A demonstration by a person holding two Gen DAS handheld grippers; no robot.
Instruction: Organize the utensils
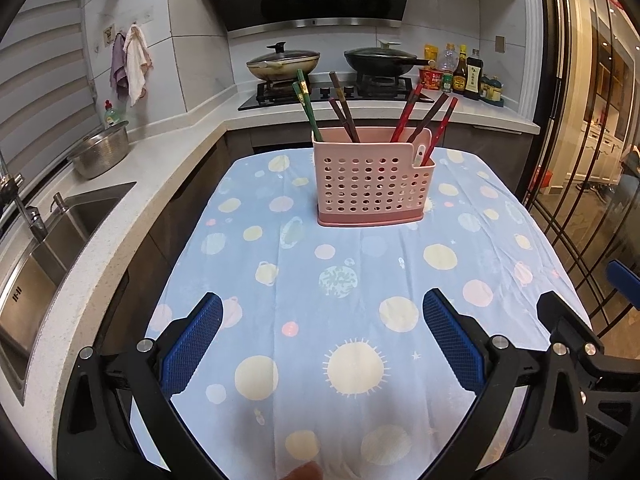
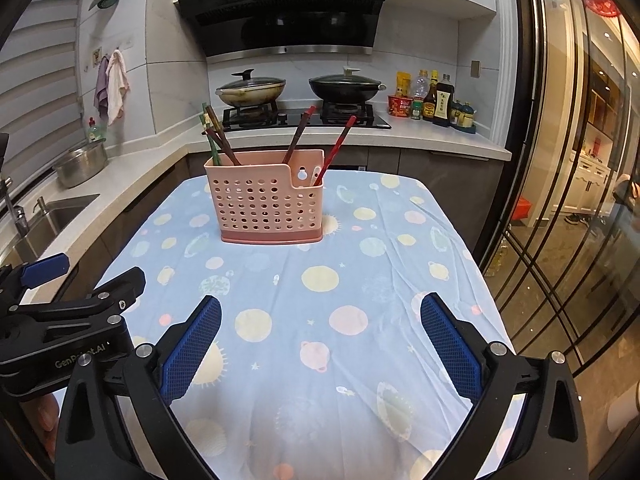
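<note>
A pink perforated utensil holder (image 1: 372, 184) stands upright on the table with the blue planet-print cloth (image 1: 344, 320). It also shows in the right wrist view (image 2: 268, 208). Green chopsticks (image 1: 306, 108), dark brown chopsticks (image 1: 342, 106) and red chopsticks (image 1: 424, 120) stand in it. My left gripper (image 1: 322, 316) is open and empty, low over the near part of the cloth, well short of the holder. My right gripper (image 2: 320, 320) is open and empty, beside the left one, which shows at the left of its view (image 2: 80, 300).
A counter with a sink (image 1: 48, 240) and a steel bowl (image 1: 102, 152) runs along the left. A stove with two lidded pans (image 1: 332, 60) and sauce bottles (image 1: 464, 74) is behind the table. A glass sliding door (image 2: 568, 200) is on the right.
</note>
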